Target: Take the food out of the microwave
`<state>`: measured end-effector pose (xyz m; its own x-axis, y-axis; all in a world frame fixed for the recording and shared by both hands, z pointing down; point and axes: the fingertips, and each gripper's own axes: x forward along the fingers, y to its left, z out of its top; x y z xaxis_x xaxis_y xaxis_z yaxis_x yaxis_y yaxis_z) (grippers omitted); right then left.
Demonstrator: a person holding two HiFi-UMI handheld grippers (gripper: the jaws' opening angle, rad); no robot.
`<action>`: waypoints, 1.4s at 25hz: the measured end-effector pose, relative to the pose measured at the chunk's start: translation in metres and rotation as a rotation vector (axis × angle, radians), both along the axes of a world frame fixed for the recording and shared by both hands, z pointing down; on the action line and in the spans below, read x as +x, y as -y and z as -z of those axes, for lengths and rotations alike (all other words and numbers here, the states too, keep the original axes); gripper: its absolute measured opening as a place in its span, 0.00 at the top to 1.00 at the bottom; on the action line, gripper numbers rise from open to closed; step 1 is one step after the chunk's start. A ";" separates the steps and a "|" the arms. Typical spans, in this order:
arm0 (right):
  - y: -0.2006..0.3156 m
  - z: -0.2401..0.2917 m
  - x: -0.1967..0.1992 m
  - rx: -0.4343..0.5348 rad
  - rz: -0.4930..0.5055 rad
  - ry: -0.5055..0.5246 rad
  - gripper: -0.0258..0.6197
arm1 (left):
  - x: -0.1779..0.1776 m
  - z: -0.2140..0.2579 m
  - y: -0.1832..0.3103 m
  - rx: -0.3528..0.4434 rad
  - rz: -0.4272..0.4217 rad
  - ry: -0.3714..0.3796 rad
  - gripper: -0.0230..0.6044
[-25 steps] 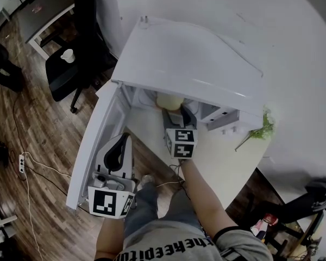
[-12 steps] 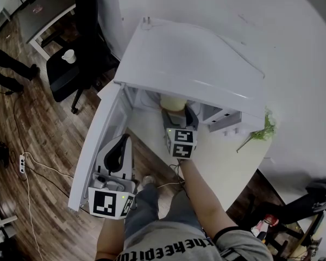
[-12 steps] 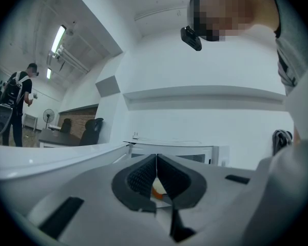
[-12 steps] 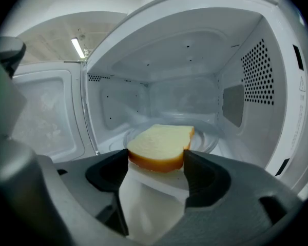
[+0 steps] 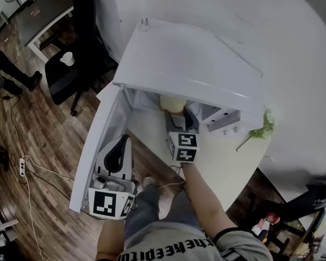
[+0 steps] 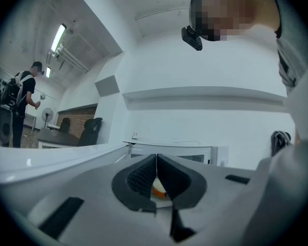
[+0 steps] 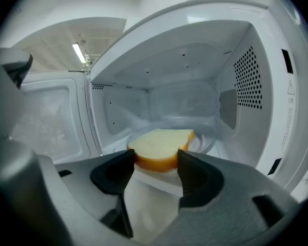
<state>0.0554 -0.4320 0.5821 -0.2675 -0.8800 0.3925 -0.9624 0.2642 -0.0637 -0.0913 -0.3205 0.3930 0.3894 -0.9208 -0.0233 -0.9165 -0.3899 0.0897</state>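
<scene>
A white microwave (image 5: pixel 190 58) stands on a white table with its door (image 5: pixel 95 151) swung open to the left. Inside, a thick slice of bread (image 7: pixel 161 146) with a tan crust lies over the glass turntable (image 7: pixel 203 142); the head view shows the bread (image 5: pixel 171 103) just under the oven's front edge. My right gripper (image 7: pixel 155 163) reaches into the opening (image 5: pixel 179 116), its jaws closing, and both pads touch the near end of the slice. My left gripper (image 5: pixel 119 145) stays beside the open door, shut (image 6: pixel 156 176), with nothing seen between its pads.
The white table (image 5: pixel 228 167) runs right of the oven, with a green sprig (image 5: pixel 261 129) on it. A black office chair (image 5: pixel 65 72) carrying a white cup (image 5: pixel 67 57) stands on the wood floor at left. A power strip (image 5: pixel 22 165) and cables lie there. A person (image 6: pixel 20 101) stands far off.
The right gripper's jaws widened around the bread and have drawn in on it again; the gripper shifted only slightly. The left gripper stayed put. A person at far left walked on.
</scene>
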 end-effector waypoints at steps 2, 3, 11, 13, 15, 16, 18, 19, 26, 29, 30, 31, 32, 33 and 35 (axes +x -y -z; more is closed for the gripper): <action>-0.004 0.005 -0.002 0.012 0.010 0.021 0.55 | 0.000 0.000 -0.001 0.001 -0.006 0.000 0.95; -0.006 0.008 -0.002 0.020 0.014 0.026 0.54 | 0.000 0.001 -0.001 0.002 -0.010 0.000 0.95; -0.021 0.014 0.002 0.026 0.014 0.053 0.55 | 0.005 0.006 -0.006 0.021 -0.054 -0.005 0.95; -0.026 0.018 0.002 0.031 0.012 0.057 0.56 | 0.007 0.008 -0.007 0.025 -0.067 -0.006 0.95; -0.030 0.022 0.001 0.038 0.012 0.053 0.56 | 0.008 0.010 -0.007 0.029 -0.078 -0.006 0.95; -0.032 0.024 0.001 0.041 0.012 0.052 0.56 | 0.008 0.011 -0.007 0.030 -0.083 -0.006 0.95; -0.037 0.029 0.000 0.047 0.015 0.055 0.57 | 0.009 0.013 -0.008 0.029 -0.090 -0.008 0.95; -0.040 0.032 -0.001 0.050 0.018 0.057 0.57 | 0.010 0.014 -0.009 0.028 -0.092 -0.009 0.95; -0.066 0.056 0.000 0.081 0.029 0.092 0.57 | 0.017 0.022 -0.016 0.039 -0.105 -0.015 0.95; -0.080 0.068 0.005 0.092 0.034 0.113 0.57 | 0.021 0.027 -0.022 0.045 -0.107 -0.015 0.95; -0.085 0.072 0.006 0.096 0.035 0.122 0.57 | 0.023 0.029 -0.024 0.048 -0.107 -0.014 0.95; -0.089 0.076 0.007 0.100 0.036 0.130 0.57 | 0.024 0.031 -0.026 0.051 -0.107 -0.014 0.95; -0.093 0.080 0.009 0.103 0.038 0.135 0.57 | 0.025 0.033 -0.028 0.055 -0.107 -0.014 0.95; -0.098 0.083 0.011 0.106 0.039 0.137 0.57 | 0.027 0.035 -0.031 0.058 -0.107 -0.014 0.95; -0.110 0.090 0.015 0.110 0.043 0.140 0.57 | 0.030 0.039 -0.037 0.063 -0.106 -0.016 0.95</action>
<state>0.0703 -0.3224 0.4925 -0.3514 -0.9020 0.2510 -0.9337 0.3179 -0.1647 -0.0611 -0.2836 0.3538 0.4839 -0.8708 -0.0869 -0.8683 -0.4902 0.0766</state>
